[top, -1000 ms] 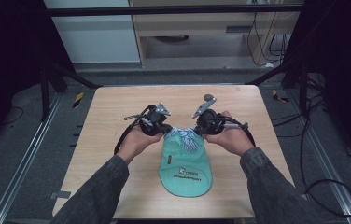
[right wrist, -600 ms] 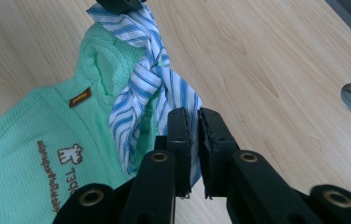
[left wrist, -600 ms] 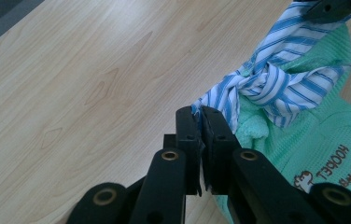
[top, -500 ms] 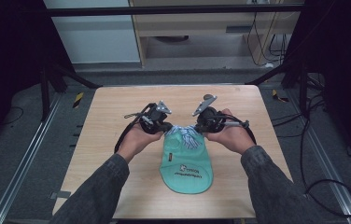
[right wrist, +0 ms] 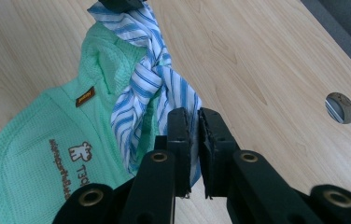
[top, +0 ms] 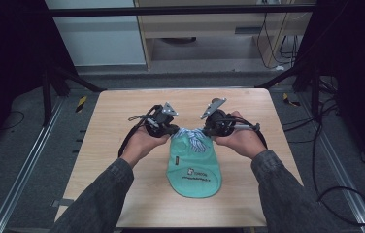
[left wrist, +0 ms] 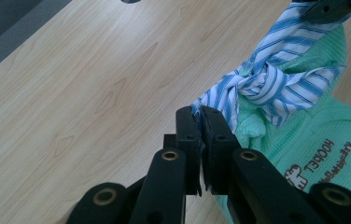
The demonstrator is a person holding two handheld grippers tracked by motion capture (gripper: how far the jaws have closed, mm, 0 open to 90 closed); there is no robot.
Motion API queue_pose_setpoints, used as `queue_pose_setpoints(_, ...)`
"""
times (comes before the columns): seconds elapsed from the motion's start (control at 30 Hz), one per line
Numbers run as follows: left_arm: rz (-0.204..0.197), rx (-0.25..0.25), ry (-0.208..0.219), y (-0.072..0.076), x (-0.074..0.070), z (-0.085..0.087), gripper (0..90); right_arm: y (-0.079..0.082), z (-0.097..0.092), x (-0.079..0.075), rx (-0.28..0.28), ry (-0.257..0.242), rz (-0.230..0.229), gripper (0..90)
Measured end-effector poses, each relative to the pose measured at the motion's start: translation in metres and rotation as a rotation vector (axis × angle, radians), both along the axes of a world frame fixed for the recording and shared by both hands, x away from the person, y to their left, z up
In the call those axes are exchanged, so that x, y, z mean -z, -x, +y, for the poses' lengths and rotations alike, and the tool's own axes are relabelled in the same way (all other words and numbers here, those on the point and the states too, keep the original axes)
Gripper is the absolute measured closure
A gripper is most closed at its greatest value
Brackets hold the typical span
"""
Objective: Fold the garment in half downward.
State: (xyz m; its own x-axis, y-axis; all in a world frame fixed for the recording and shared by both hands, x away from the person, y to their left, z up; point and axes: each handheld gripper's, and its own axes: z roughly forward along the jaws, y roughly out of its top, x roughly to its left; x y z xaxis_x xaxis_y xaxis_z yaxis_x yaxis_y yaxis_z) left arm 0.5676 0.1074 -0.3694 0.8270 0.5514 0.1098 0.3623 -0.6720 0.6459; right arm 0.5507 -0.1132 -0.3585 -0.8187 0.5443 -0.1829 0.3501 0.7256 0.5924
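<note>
Bib (top: 195,167) lies flat on table (top: 122,111) mid-front, striped ties (left wrist: 276,84) knotted at its neck; my left gripper (left wrist: 200,116) and right gripper (right wrist: 197,114) each pinch one tie end.

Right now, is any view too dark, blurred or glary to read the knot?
High view: table evenly lit, surroundings dark, knot small and soft. Left gripper view: striped tie sharp, no glare. Right gripper view: stripes crisp, near fingers slightly soft.

High view overhead facing forward-down, both gripper views close, sharing striped knot (left wrist: 276,86)
</note>
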Motion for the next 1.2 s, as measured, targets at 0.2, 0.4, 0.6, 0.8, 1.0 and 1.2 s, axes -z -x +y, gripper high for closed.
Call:
queue_pose_setpoints(0.2,-0.004,0.001,-0.002,0.000,-0.002,-0.001,86.6,0.000,-0.001,-0.002,-0.005,0.005,-0.007,83.1)
queue_pose_setpoints(0.4,-0.013,0.006,-0.008,0.000,-0.007,-0.002,86.6,0.000,-0.001,-0.006,-0.009,0.010,-0.017,83.2)
queue_pose_setpoints(0.6,-0.029,0.002,-0.007,0.000,-0.011,-0.003,86.6,0.000,-0.001,-0.010,-0.010,0.010,-0.025,83.2)
queue_pose_setpoints(0.8,-0.035,0.006,-0.010,0.000,-0.014,-0.005,86.6,0.000,-0.002,-0.012,-0.006,0.011,-0.030,83.3)
queue_pose_setpoints(1.0,-0.043,0.005,-0.012,-0.001,-0.016,-0.006,86.6,0.000,-0.003,-0.013,-0.006,0.009,-0.035,83.3)
queue_pose_setpoints(1.2,-0.053,0.006,-0.010,-0.003,-0.020,-0.008,86.6,-0.001,-0.005,-0.015,-0.001,0.009,-0.044,83.2)
